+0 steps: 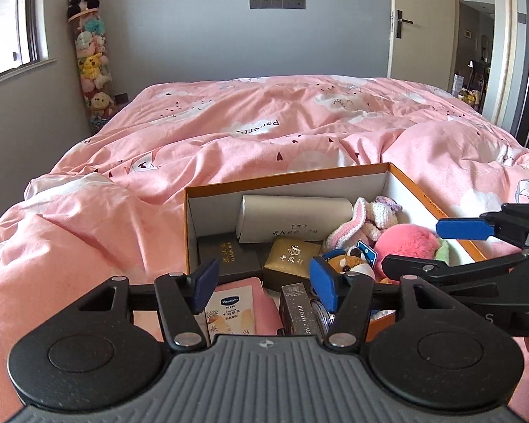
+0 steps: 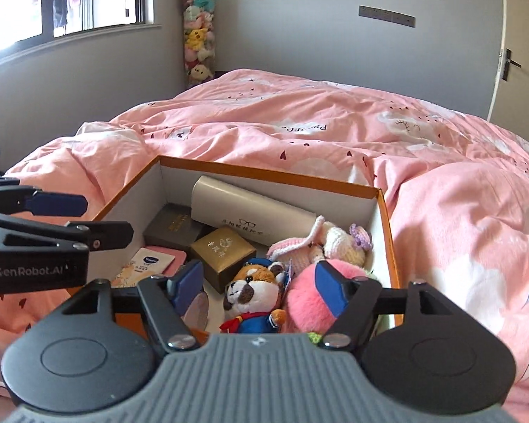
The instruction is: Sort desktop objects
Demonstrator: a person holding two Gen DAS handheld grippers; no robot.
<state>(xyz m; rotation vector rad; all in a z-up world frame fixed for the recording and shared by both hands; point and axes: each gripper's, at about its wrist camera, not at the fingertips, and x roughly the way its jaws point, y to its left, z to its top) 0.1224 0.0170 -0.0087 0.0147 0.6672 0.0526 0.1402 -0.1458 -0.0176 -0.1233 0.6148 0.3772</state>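
An orange-rimmed box (image 1: 285, 178) (image 2: 264, 174) sits on the pink bed. Inside lie a white glasses case (image 1: 292, 218) (image 2: 250, 211), a gold box (image 1: 292, 257) (image 2: 222, 250), a dark box (image 1: 225, 250) (image 2: 172, 225), a Vaseline sachet (image 1: 231, 312) (image 2: 144, 264), a dog plush (image 1: 349, 264) (image 2: 254, 292), a pink fluffy ball (image 1: 409, 246) (image 2: 306, 303) and a crochet bunny (image 1: 363, 222) (image 2: 321, 243). My left gripper (image 1: 264, 289) (image 2: 88, 220) hovers open over the box's near left part, holding nothing. My right gripper (image 2: 259, 289) (image 1: 441, 246) hangs open above the plush toys, empty.
A grey photo-card box (image 1: 298, 312) lies by the near wall of the box. The rumpled pink duvet (image 1: 264, 134) spreads around it. A tall tube of plush toys (image 1: 91, 63) stands in the far corner beside the window; a door (image 1: 423, 21) is at the right.
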